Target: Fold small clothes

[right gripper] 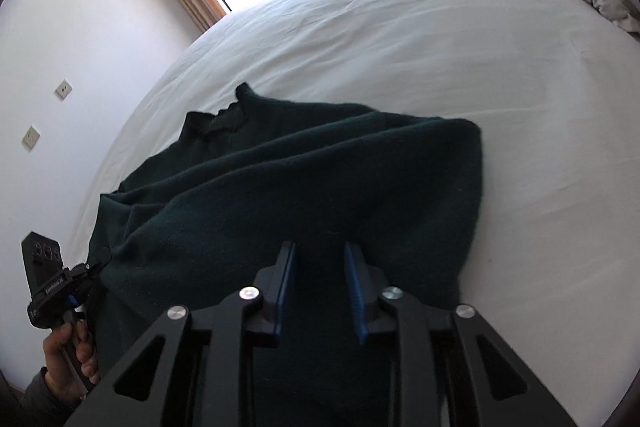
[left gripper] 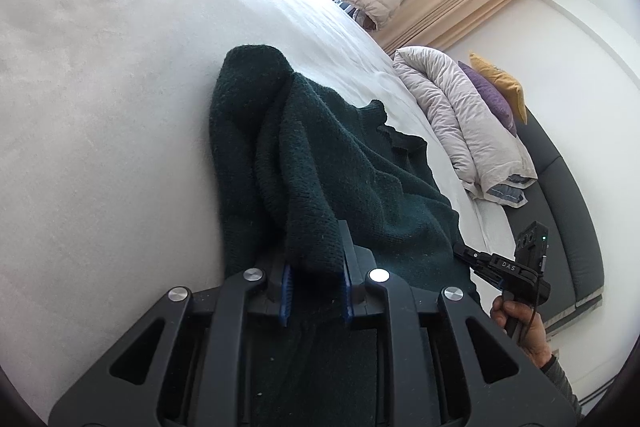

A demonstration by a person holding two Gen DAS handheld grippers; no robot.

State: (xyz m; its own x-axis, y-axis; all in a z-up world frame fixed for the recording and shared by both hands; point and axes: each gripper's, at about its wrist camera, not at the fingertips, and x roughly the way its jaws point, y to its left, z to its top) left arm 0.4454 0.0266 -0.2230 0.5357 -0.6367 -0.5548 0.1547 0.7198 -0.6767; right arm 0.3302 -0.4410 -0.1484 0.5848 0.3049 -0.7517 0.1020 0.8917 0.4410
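Left wrist view
- Sweater: a dark green sweater [left gripper: 320,167] lies on the white bed [left gripper: 100,107]. It runs from the middle of the picture down to 6 o'clock.
- Left gripper: the left gripper [left gripper: 317,291] is at 6 o'clock. A thick fold of the sweater sits between its two blue pads [left gripper: 286,293]. The fingers are close together and pinch the fold.
- Right gripper: the right gripper [left gripper: 460,251] is at 4 o'clock, and a hand [left gripper: 520,323] holds it. Its tips are right at the sweater's edge and look close together.
- Bedding: a rolled-up pale duvet [left gripper: 452,115] lies at 2 o'clock, well apart from the sweater. A purple pillow [left gripper: 492,99] and a yellow pillow [left gripper: 500,83] are just behind it.

Right wrist view
- Sweater: it fills the middle of the picture and comes down to 6 o'clock. Its neck points to 11 o'clock.
- Right gripper fingers: they are at 6 o'clock. The gap between them is small and dark green cloth fills it. They grip the sweater's near edge.
- Left gripper: it is at 8 o'clock. Its tips pinch the sweater's left edge, and the cloth is pulled into wrinkles there.
- Left hand: the left hand [right gripper: 68,347] is at 8 o'clock, around the handle.
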